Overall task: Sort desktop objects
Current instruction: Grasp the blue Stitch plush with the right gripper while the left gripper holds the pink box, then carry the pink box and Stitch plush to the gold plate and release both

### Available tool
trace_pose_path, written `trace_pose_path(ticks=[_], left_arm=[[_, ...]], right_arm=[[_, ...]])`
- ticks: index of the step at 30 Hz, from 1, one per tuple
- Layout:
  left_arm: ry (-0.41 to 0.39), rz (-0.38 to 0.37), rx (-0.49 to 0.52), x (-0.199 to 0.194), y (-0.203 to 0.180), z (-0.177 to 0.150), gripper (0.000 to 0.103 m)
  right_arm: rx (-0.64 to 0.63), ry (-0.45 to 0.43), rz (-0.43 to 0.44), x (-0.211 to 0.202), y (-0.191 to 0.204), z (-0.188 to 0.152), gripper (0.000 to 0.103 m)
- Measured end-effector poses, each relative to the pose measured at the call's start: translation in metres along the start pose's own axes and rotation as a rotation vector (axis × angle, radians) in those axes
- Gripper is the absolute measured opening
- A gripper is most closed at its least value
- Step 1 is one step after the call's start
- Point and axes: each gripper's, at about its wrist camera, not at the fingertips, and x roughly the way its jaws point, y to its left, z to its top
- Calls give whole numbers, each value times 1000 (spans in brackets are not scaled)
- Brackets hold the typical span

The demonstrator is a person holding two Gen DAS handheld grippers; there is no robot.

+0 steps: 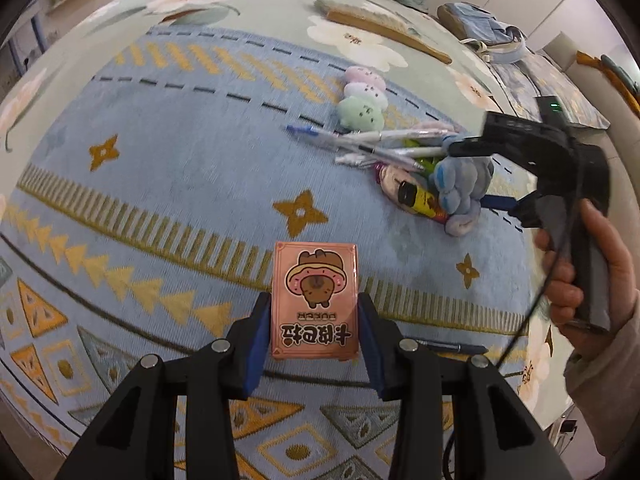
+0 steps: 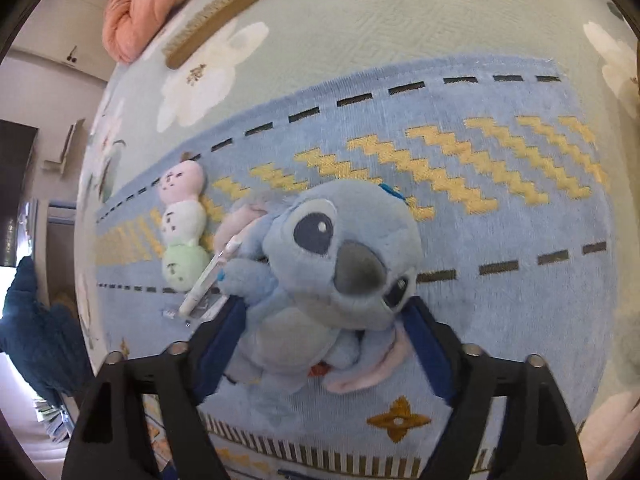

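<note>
- Left gripper (image 1: 314, 330): jaws narrowed and clamped on a pink card box (image 1: 315, 300), blue pads against both its long sides; the box's cartoon face points to the camera, above the blue patterned rug (image 1: 180, 160).
- Just right of that gripper, low on the rug — a dark pen (image 1: 452, 347).
- Ahead and to its right: a heap of pens (image 1: 376, 146), a black-capped yellow tube (image 1: 420, 199) and a three-ball plush in pink, white and green (image 1: 362, 98) at the far edge.
- Right gripper (image 2: 326, 322): jaws spread wide, straddling a blue stuffed toy (image 2: 332, 264); pads stand beside its body, and no squeeze shows on the plush.
- In the left wrist view the right gripper (image 1: 470, 176) reaches into the heap at that toy (image 1: 460, 188), a hand (image 1: 588, 276) on its handle.
- Left of the toy — a white pen (image 2: 208, 276) touching it, then the three-ball plush (image 2: 182, 224).
- Far off, on the flowered cloth (image 2: 380, 20): a wooden brush (image 2: 224, 12).
</note>
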Motion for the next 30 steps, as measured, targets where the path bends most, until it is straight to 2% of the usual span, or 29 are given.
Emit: trace_pose_path(ticks=[3, 4, 7, 9, 11, 12, 16, 18, 22, 24, 26, 30], left_arm=[[-2, -15, -3, 2, -4, 5, 37], [-2, -19, 1, 3, -6, 6, 37], [4, -27, 20, 6, -14, 8, 37], [21, -31, 40, 11, -21, 9, 37], [23, -29, 61, 13, -26, 10, 37], [26, -29, 74, 16, -30, 10, 37], [42, -31, 99, 31, -42, 9, 37], [56, -35, 101, 40, -48, 9, 37], [67, -23, 128, 58, -61, 6, 37], [71, -19, 132, 65, -64, 4, 38], [80, -5, 128, 74, -65, 2, 38], [63, 34, 151, 76, -72, -1, 38]], right_arm=[[-13, -3, -25, 17, 3, 3, 90], [-36, 13, -37, 25, 6, 3, 89], [-84, 1, -34, 17, 6, -9, 84], [-122, 29, -45, 6, 0, -24, 83], [-203, 100, -80, -4, -6, -43, 83], [-246, 129, -102, -9, -9, -50, 83], [-398, 146, -312, -13, -28, -76, 85], [-371, 154, -342, -9, -42, -78, 85], [-194, 80, -202, -31, -74, -88, 88], [-137, 59, -164, -38, -89, -95, 88], [-132, 80, -171, -31, -96, -105, 88], [-188, 96, -243, -15, -94, -119, 88]])
